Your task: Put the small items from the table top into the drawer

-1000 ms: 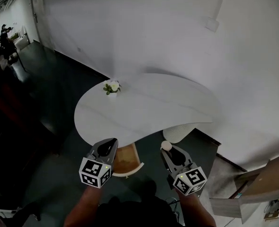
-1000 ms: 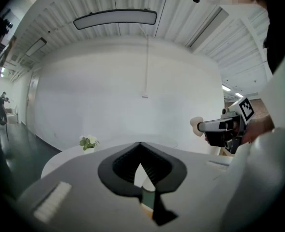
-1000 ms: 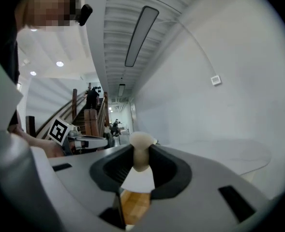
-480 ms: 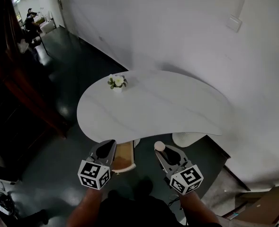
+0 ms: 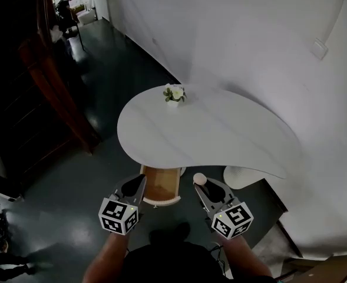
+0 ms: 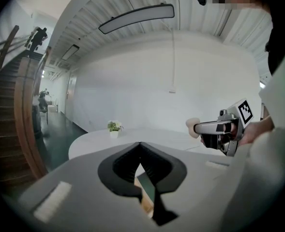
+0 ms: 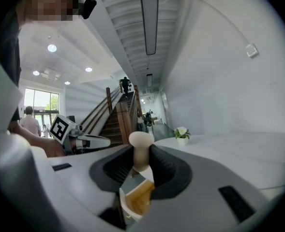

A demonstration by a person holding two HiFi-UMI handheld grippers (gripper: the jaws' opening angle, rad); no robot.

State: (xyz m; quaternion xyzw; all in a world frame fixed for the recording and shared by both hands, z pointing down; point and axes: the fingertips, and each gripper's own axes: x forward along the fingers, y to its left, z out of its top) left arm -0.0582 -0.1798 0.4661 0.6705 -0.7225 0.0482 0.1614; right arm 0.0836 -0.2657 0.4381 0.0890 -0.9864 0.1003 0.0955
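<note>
A white rounded table [image 5: 220, 134] carries a small potted flower [image 5: 174, 94] at its far left edge. Under the near edge an open drawer [image 5: 160, 184] shows a wooden inside and a white front. My right gripper [image 5: 201, 184] is shut on a small beige item with a round head [image 5: 200, 178], just right of the drawer. In the right gripper view the item [image 7: 141, 149] stands upright between the jaws above the drawer [image 7: 140, 197]. My left gripper [image 5: 135, 184] hovers at the drawer's left side, jaws together with nothing in them [image 6: 140, 144].
A dark wooden staircase [image 5: 49, 81] rises at the left over a dark glossy floor [image 5: 73, 181]. The table's white pedestal base [image 5: 242, 175] sits right of the drawer. A white wall [image 5: 250, 34] runs behind the table. People stand far off at the back left.
The head view has swung, so the table sits further right and the open drawer shows more fully between the grippers. The right gripper still holds the beige item; the left stays closed.
</note>
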